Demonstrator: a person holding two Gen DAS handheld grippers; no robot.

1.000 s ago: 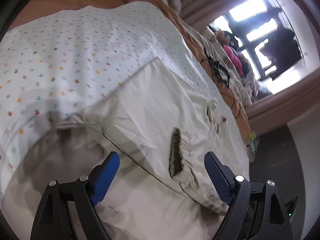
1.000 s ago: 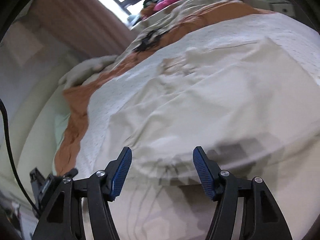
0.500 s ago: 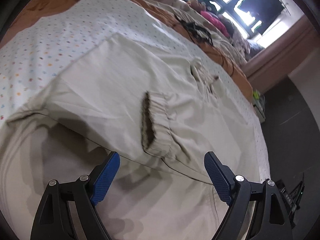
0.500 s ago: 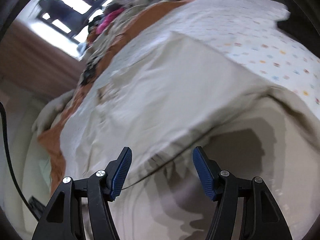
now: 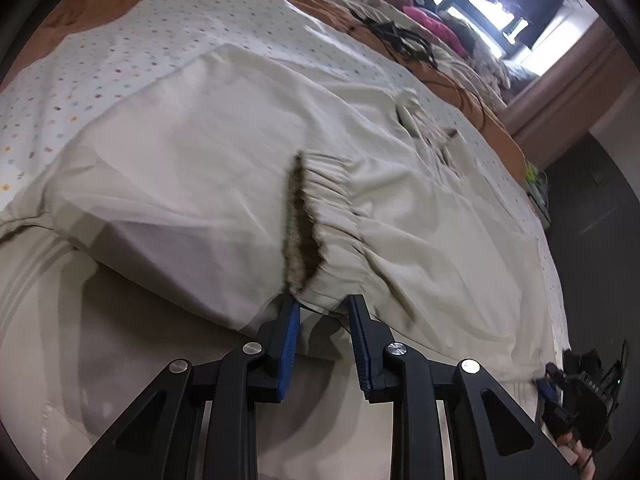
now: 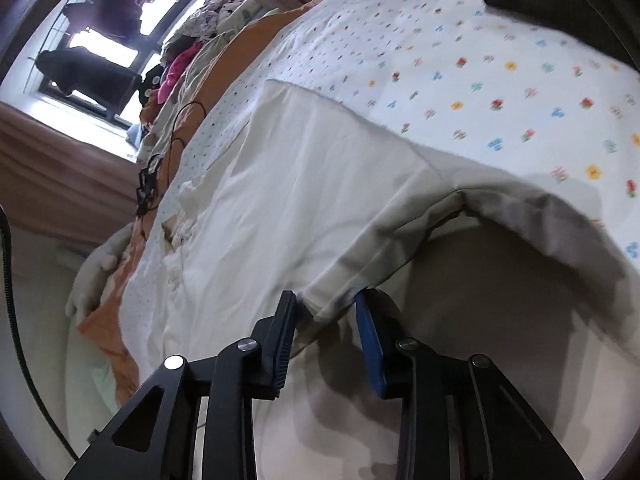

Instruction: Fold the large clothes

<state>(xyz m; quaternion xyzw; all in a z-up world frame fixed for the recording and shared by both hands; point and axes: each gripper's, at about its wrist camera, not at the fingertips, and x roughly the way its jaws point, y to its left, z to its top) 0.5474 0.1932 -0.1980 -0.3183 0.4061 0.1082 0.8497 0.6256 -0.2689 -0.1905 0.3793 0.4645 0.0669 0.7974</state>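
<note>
Both grippers had closed in since the earlier frame, left gripper (image 5: 322, 306) clamped on the jacket (image 5: 224, 152) at its cuff (image 5: 320, 216), right gripper (image 6: 326, 304) on its hem (garment spread on the bed (image 6: 500, 60)), so a matched lift-and-fold seemed due.

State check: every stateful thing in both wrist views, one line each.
cream garment: spread on the bed, near edge hanging over the side
elastic cuff: gathered, opening showing dark
left gripper: jaws have just been closing, cuff edge between them
right gripper: jaws have just been closing, folded garment edge between them
floral sheet: flat under the garment
black cable: loose across the orange blanket
</note>
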